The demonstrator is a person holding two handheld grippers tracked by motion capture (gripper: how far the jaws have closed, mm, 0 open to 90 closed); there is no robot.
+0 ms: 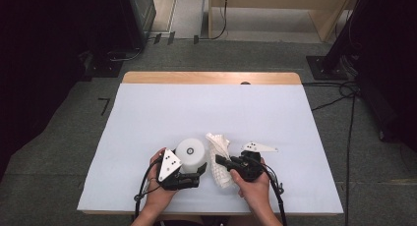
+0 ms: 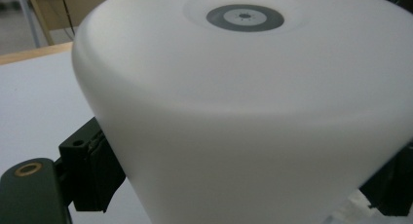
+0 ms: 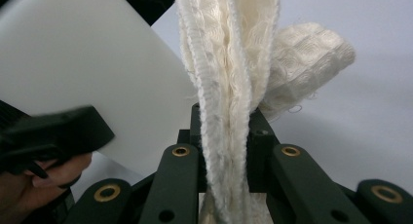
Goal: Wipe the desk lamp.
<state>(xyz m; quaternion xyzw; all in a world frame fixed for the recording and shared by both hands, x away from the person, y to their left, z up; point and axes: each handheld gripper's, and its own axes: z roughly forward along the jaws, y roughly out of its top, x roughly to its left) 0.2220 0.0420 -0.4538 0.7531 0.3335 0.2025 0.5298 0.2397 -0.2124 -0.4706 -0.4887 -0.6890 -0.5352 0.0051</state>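
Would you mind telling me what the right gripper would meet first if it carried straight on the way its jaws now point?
Probably the white upturned cup. The right gripper, shut on the cream knitted cloth, points left towards the cup held by the left gripper. Depth is unclear, so it might pass just beyond it.

- The high view looks from above the near edge of the bench, facing forward and down; it takes in the whole bench top and the floor beyond the far edge.
- The left gripper view rides the left hand-held gripper and looks along its jaws, very close to a white cup.
- The right gripper view rides the right hand-held gripper and looks along its jaws, very close to a cloth.
- All three views share the cup. The cloth appears in the high view and the right gripper view, near the middle of the near edge.
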